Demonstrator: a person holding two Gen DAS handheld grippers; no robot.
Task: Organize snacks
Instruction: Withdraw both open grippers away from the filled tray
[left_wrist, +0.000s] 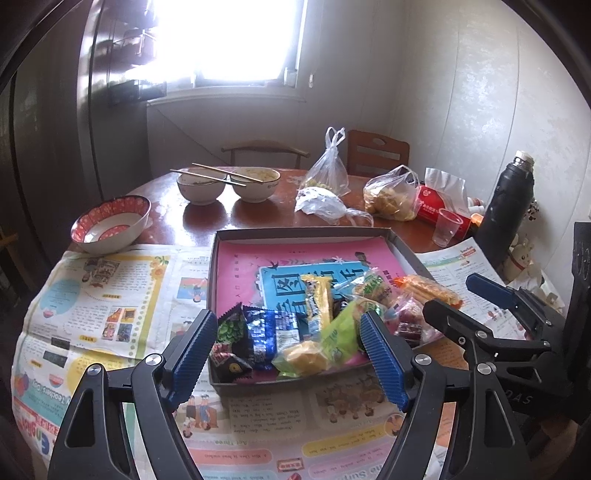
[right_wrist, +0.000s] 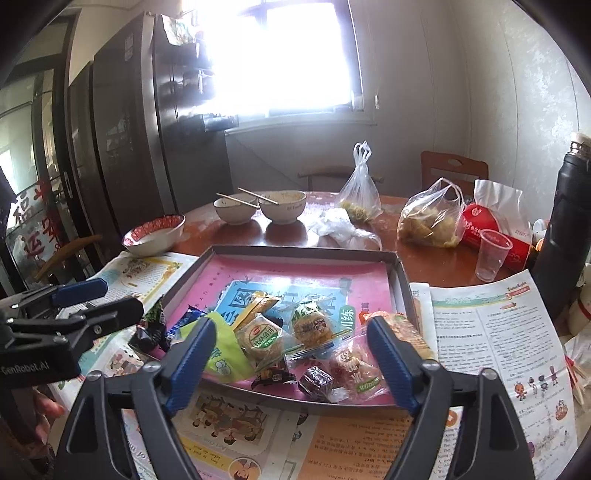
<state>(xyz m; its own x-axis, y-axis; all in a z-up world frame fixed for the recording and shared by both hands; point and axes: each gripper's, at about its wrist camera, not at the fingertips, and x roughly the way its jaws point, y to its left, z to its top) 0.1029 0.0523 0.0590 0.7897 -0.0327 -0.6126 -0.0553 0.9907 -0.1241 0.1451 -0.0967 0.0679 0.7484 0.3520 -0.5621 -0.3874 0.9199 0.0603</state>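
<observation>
A shallow dark box (left_wrist: 303, 232) with a pink printed lining lies on newspaper, and a pile of wrapped snacks fills its near half. In the pile are a yellow bar (left_wrist: 319, 299), a blue packet (left_wrist: 273, 332), a green pea packet (left_wrist: 231, 326) and an orange packet (left_wrist: 428, 290). My left gripper (left_wrist: 288, 321) hovers open over the box's near edge, holding nothing. In the right wrist view the box (right_wrist: 295, 251) shows round biscuit packets (right_wrist: 264, 339), a green bag (right_wrist: 221, 350) and red candies (right_wrist: 354, 365). My right gripper (right_wrist: 291, 325) is open above them, empty. Each gripper shows in the other's view, right (left_wrist: 465, 299) and left (right_wrist: 107, 299).
Behind the box on the round wooden table stand a red-patterned bowl (left_wrist: 110, 225), two bowls with chopsticks (left_wrist: 229, 184), plastic bags of food (left_wrist: 391, 195), a clear cup (left_wrist: 447, 227), a red tissue pack (left_wrist: 439, 206) and a black flask (left_wrist: 508, 206). Chairs stand at the far side.
</observation>
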